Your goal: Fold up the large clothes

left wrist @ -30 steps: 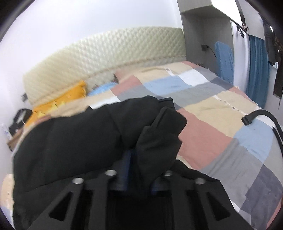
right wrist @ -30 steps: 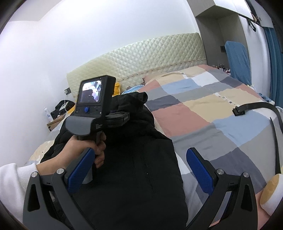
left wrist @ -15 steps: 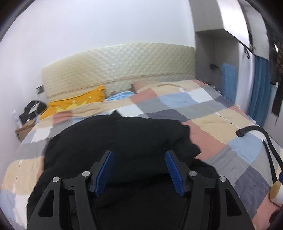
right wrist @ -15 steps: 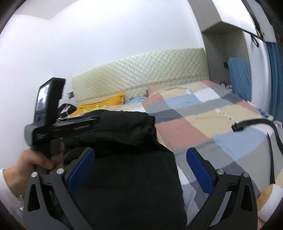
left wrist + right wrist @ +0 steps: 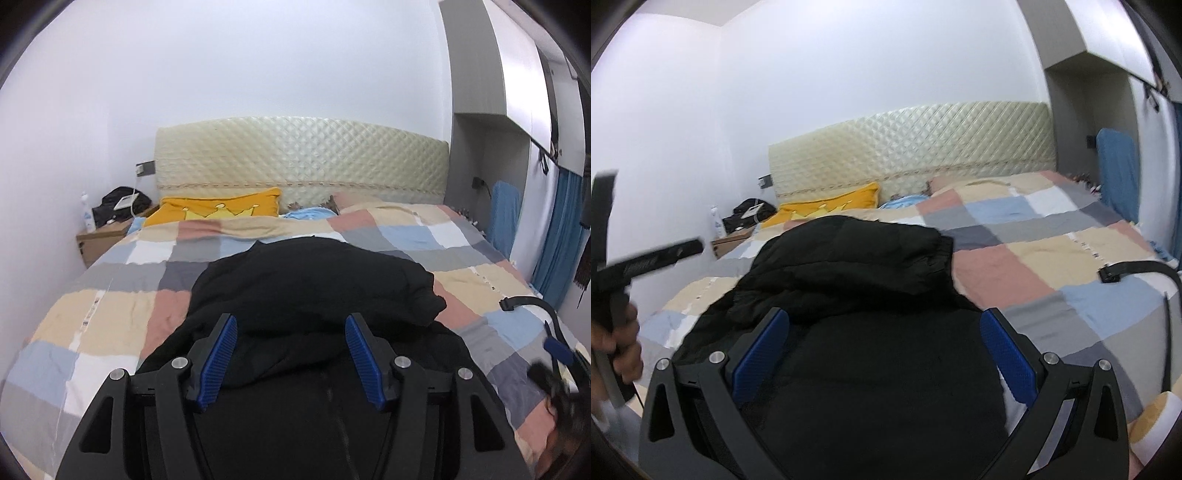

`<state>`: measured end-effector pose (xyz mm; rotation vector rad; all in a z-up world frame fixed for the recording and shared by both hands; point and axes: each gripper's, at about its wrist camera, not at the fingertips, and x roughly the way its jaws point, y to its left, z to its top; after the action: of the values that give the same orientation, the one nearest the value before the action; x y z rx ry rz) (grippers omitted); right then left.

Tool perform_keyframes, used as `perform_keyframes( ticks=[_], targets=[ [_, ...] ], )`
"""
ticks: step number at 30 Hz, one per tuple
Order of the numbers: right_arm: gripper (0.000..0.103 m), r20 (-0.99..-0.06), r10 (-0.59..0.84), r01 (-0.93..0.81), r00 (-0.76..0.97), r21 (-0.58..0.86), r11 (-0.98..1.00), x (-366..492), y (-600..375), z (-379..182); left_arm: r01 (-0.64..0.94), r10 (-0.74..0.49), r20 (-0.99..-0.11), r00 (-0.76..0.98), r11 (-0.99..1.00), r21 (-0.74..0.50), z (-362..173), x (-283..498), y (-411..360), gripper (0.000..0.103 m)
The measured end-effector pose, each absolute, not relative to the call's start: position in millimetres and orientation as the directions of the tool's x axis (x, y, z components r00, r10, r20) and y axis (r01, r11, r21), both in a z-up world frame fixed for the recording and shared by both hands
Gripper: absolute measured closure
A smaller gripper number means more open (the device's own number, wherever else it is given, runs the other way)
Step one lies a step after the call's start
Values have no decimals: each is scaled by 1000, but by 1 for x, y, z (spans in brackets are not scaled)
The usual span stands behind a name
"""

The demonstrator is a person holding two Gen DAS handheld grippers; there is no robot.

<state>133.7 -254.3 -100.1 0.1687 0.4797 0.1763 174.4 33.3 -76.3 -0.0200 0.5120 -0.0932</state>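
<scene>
Released, black jacket [image 5: 314, 291] lies folded beneath both spread claws.

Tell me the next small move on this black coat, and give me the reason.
Probably lower the left gripper and close it on the folded-over edge of the black coat just ahead of it. Both grippers are open and hold nothing, the right gripper included, and the coat lies bunched on the patchwork quilt, so the fold is not finished.

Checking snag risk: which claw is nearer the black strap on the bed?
Right. The right claw is over the black jacket beside the strap; the left claw sits further left, across the jacket.
</scene>
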Motion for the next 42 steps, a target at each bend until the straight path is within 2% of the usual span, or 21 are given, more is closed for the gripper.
perform_keyframes(
  ticks=[7, 12, 15, 18, 22, 25, 28, 31, 33, 38, 42],
  targets=[
    [0, -495, 266, -169, 827, 233, 958, 198, -252, -94, 10, -53, -514, 856, 996, -86, -108, 157, 68, 42],
    [0, -657, 281, -160, 699, 239, 958, 283, -268, -129, -48, -60, -557, 828, 983, -176, -135, 162, 88, 42],
    [4, -694, 267, -139, 669, 236, 962, 315, -284, -154, -85, -29, -598, 801, 983, -162, -151, 171, 89, 42],
    [11, -688, 286, -122, 667, 278, 953, 334, -300, -177, -100, -32, -623, 781, 979, -176, -159, 178, 91, 42],
    [12, -659, 311, -120, 685, 319, 940, 348, -307, -193, -121, -29, -635, 772, 974, -192, -164, 180, 92, 42],
    [12, -673, 309, -133, 672, 301, 944, 357, -301, -200, -130, -32, -641, 767, 970, -204, -166, 181, 95, 42],
    [16, -666, 338, -154, 665, 321, 935, 364, -298, -206, -142, -28, -655, 755, 968, -205, -172, 184, 98, 42],
    [31, -695, 333, -144, 637, 317, 937, 372, -295, -213, -152, -24, -674, 738, 968, -201, -177, 188, 99, 42],
    [52, -692, 359, -166, 626, 332, 929, 372, -292, -213, -153, -24, -680, 733, 968, -200, -179, 188, 99, 42],
    [86, -667, 362, -213, 651, 297, 931, 365, -281, -194, -138, -28, -682, 730, 973, -187, -180, 187, 94, 42],
    [89, -656, 328, -207, 679, 258, 944, 360, -280, -181, -122, -34, -689, 724, 977, -177, -181, 186, 89, 42]
  ],
)
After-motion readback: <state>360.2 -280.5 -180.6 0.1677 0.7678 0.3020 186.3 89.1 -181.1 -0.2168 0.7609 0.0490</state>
